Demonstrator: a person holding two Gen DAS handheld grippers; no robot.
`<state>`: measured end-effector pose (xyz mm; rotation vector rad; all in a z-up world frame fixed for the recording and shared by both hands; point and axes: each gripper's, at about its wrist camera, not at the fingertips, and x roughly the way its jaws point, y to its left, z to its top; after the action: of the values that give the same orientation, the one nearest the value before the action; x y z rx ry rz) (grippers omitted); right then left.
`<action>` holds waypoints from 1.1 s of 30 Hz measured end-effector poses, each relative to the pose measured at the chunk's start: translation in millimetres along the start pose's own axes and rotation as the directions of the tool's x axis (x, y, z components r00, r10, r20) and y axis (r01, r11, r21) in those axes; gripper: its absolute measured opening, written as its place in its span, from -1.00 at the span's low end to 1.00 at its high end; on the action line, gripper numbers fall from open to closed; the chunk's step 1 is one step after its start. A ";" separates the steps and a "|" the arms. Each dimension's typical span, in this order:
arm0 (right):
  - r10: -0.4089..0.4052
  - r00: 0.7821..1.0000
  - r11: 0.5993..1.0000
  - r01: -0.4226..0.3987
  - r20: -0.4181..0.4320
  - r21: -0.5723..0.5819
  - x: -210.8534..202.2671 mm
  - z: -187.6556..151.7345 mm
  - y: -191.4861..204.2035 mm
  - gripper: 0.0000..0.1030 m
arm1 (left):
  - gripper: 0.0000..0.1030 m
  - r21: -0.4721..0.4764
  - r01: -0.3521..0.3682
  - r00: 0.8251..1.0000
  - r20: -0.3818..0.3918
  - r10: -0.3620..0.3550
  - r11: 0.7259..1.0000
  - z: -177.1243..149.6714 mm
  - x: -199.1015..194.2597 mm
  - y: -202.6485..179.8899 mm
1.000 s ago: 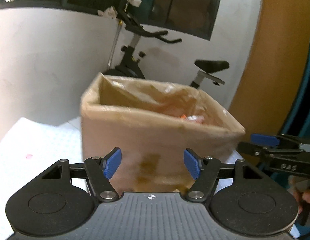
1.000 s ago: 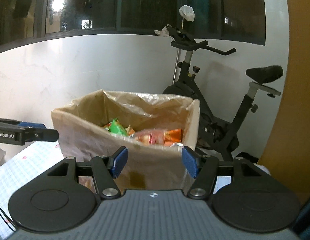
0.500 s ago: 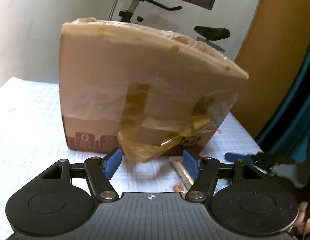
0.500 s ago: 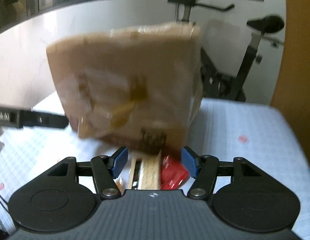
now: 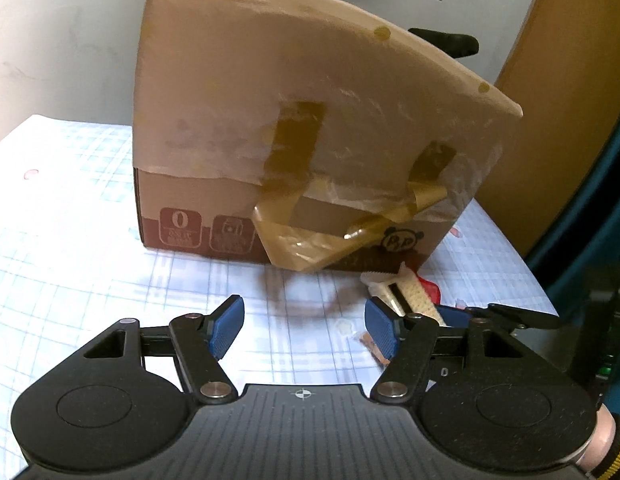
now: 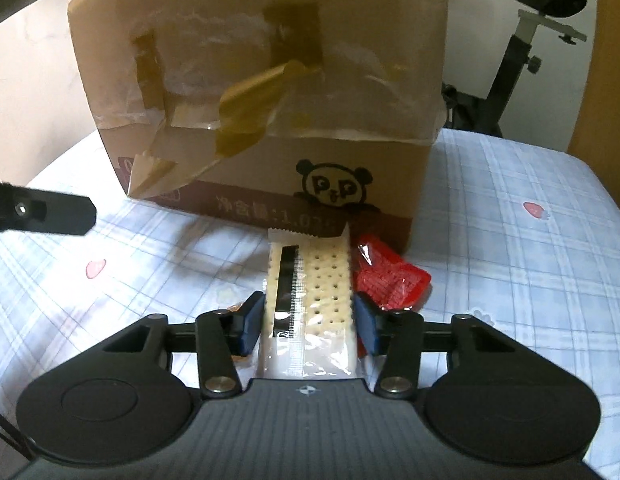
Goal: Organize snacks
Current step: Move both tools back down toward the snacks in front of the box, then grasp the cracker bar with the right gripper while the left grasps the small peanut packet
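The right gripper (image 6: pixel 308 322) is sitting low over the checked surface (image 6: pixel 530 280) with its blue pads straddling the cracker packet (image 6: pixel 316 280); the jaws are lying just beside the packet's long edges, and whether they are already pressing it cannot be told, so the state reads as spread around it rather than clamped. The packet is lying flat directly ahead of this gripper, its far end touching the base of the cardboard box (image 6: pixel 270 92). A red wrapped snack (image 6: pixel 386 280) is lying just right of the packet, touching or nearly touching the right pad. The left gripper (image 5: pixel 304 330) is hovering with jaws spread and nothing between them, the box straight ahead and the snacks off to its right. Risks, as judgement: closing now could be catching the red wrapper along with the packet, since it is crowding the right pad; the flat packet may be bowing or slipping out under a sideways squeeze; crackers inside may be cracking under firm pressure. Loose tape (image 6: pixel 250 112) hanging from the box face ahead could be snagging a lifted packet.
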<state>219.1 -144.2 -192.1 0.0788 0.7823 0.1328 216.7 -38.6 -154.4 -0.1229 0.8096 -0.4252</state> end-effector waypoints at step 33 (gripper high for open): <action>-0.070 0.988 0.988 0.049 0.140 0.147 -40.7 -39.5 -20.5 -0.04 | 0.17 0.128 -0.007 0.975 -0.219 0.035 0.992 -12.6 87.4 -61.1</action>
<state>164.4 -169.7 -194.1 0.1991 0.6477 0.0133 241.4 -129.7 -205.9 0.0522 0.9992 -0.4742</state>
